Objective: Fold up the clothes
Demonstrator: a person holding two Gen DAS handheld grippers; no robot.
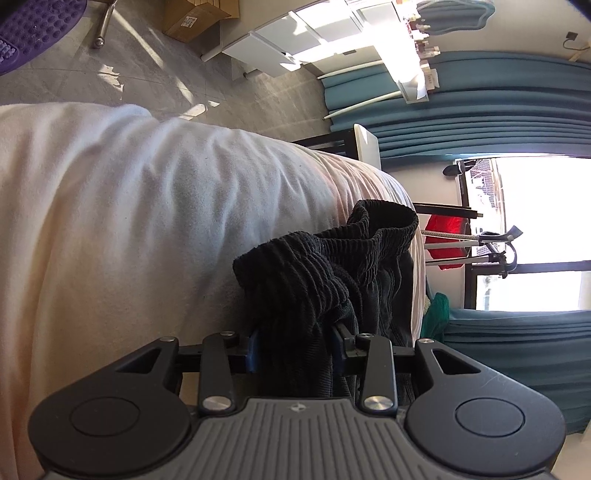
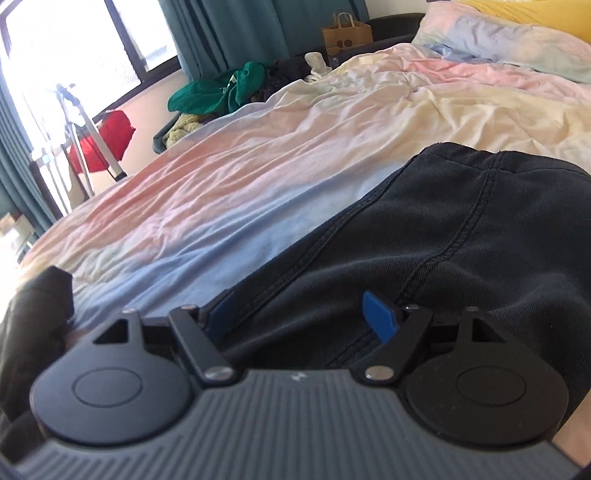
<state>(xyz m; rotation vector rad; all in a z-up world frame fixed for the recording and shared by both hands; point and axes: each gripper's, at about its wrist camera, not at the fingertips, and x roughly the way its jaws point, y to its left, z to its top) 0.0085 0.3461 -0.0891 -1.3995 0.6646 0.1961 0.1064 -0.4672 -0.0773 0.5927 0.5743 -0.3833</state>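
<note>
One dark garment is in play, a pair of black trousers [image 1: 325, 266] with a ribbed elastic waistband, lying on one bed covered by a pale pastel duvet [image 2: 258, 177]; one pillow [image 2: 509, 40] sits at two o'clock in the right wrist view, one brown paper bag [image 2: 346, 35] at twelve, and a heap of green clothing [image 2: 221, 92] at eleven. Two grippers are at work. The left gripper [image 1: 295, 347] has its blue-padded fingers drawn in partway and clamped on a bunched fold of the waistband, which rises from the jaws toward one o'clock against the duvet. The right gripper [image 2: 303, 317] has its fingers [image 2: 380, 314] spread wide, with smooth black trouser cloth and its stitched seam lying between and ahead of them; the pads rest against the fabric without pinching it. Teal curtains [image 1: 480, 122] hang at two o'clock in the left wrist view beside a bright window [image 1: 535, 229].
</note>
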